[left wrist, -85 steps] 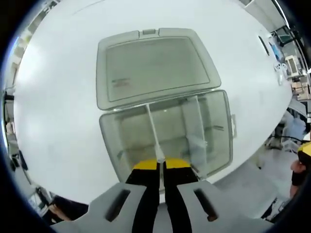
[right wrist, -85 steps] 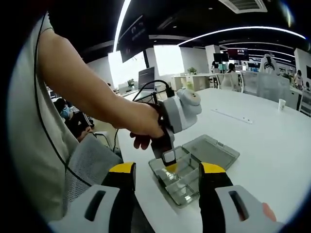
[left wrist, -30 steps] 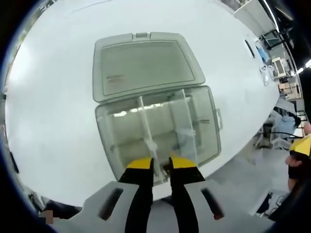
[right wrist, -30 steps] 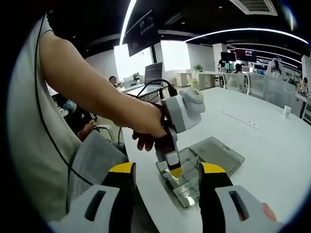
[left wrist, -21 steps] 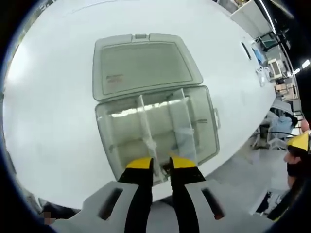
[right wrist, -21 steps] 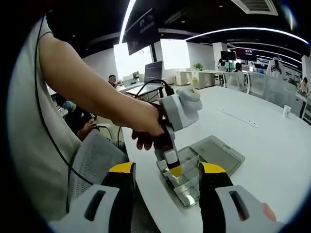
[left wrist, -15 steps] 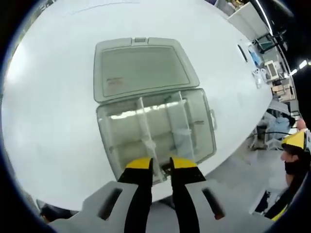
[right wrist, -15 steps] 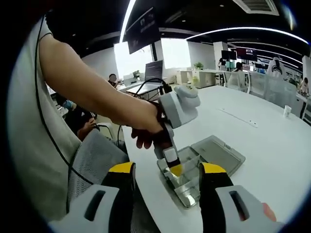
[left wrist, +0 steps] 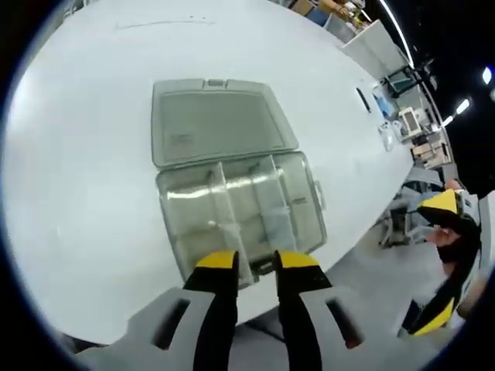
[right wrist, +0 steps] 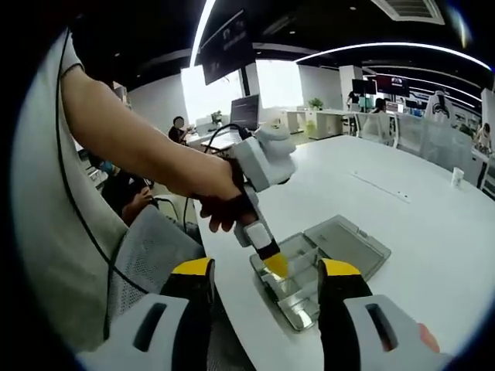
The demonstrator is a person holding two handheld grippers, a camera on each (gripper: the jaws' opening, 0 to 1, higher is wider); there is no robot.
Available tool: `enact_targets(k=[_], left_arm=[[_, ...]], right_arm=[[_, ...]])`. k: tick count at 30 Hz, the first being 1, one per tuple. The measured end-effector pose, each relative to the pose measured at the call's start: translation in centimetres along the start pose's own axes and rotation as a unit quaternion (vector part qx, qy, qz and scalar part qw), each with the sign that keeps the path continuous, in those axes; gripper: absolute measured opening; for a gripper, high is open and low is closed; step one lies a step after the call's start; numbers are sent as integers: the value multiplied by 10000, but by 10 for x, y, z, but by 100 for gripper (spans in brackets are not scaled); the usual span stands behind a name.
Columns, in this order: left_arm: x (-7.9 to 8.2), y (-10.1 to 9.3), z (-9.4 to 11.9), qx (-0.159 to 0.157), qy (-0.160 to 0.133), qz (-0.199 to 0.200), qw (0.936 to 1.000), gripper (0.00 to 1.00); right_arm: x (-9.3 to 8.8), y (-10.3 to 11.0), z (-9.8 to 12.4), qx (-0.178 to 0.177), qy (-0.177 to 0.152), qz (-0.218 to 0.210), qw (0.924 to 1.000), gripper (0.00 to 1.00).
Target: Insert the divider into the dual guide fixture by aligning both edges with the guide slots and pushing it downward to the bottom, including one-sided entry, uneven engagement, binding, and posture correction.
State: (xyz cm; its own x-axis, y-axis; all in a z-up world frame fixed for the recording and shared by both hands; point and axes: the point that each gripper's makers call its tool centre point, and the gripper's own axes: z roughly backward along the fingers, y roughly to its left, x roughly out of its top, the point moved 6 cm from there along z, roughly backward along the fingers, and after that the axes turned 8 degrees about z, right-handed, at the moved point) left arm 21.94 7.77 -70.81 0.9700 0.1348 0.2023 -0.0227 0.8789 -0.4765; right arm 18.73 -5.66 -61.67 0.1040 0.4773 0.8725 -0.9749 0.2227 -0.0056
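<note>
Your left tongs [left wrist: 247, 263] hang above the near wall of the box [left wrist: 305, 202] with their jaws a little apart and nothing between them; from the right gripper view they [right wrist: 275, 266] sit just over the box's [right wrist: 288, 308] near end. Your right tongs [right wrist: 263, 278] are wide apart, empty, well back from the box.

The risk from here, as I judge it: the divider [left wrist: 222, 210] may look seated when only one edge is fully down. If you take that for granted and one end has ridden up or skipped its slot, it will sit skewed and bind when pushed. Pressing at one end alone would cock it further. Nothing steadies the box, and it lies close to the table [left wrist: 77, 154] edge, so a hard push could skid it towards you.

The divider is a thin, clear strip running away from your left tongs across the box, just ahead of their tips. It looks upright, but clear plastic against clear walls hides whether both edges reach the bottom. The lid [left wrist: 216, 120] lies flat beyond.
</note>
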Motion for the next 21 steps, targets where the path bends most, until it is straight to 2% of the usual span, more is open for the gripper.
enact_targets(k=[11,15,21], left_arm=[[-2,-10,17,-419,-524,-229,9975,23],[-2,-14,22,-554,-786,-363,9947,25],[-3,-19,31,-751,-1018,-543,9905,25]], right_arm=[[-4,-1,1,-21,61,-23,10000,52],[-4,-2,1,-24,53,-17,10000,53],[-8,-5,3,-65,94,-53,9999,54]])
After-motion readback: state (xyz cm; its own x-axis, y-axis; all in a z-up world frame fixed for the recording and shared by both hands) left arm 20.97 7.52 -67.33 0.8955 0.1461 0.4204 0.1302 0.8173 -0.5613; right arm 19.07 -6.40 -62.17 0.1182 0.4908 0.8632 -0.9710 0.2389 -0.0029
